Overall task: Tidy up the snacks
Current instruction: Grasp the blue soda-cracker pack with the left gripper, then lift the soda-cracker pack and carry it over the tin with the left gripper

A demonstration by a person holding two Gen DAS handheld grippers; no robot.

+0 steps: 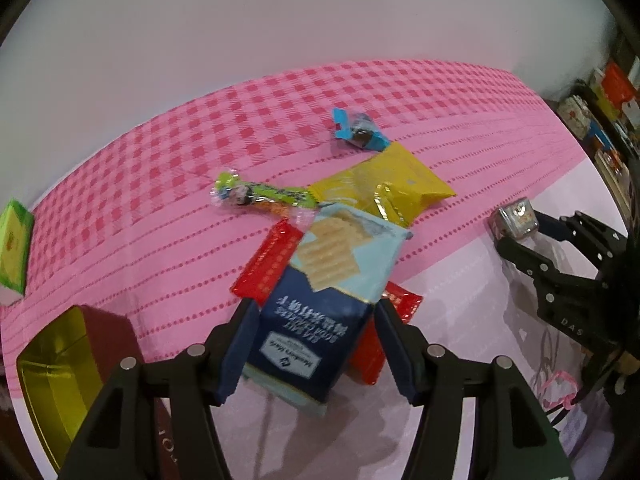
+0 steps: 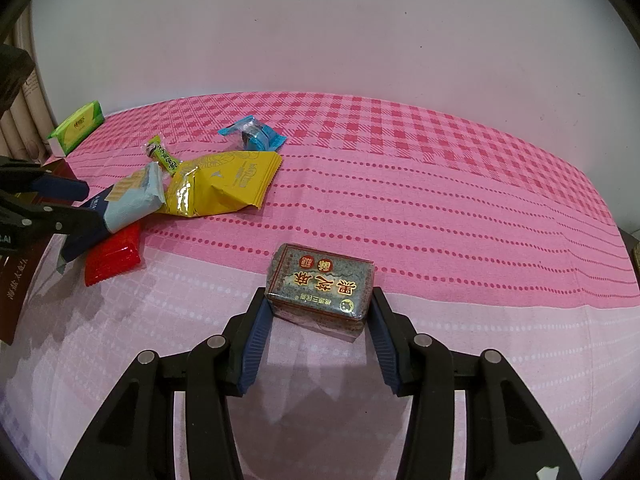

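My left hand-held gripper (image 1: 316,344) clamps the cracker pack (image 1: 320,300); my right hand-held gripper (image 2: 320,312) clamps the sesame cake (image 2: 320,286). Squeezing harder could crush both.

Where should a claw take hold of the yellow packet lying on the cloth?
Pinch the yellow packet at its serrated far-right seal, coming from the right over open tablecloth. That edge is flat and free; the left end is crowded by the cracker pack.
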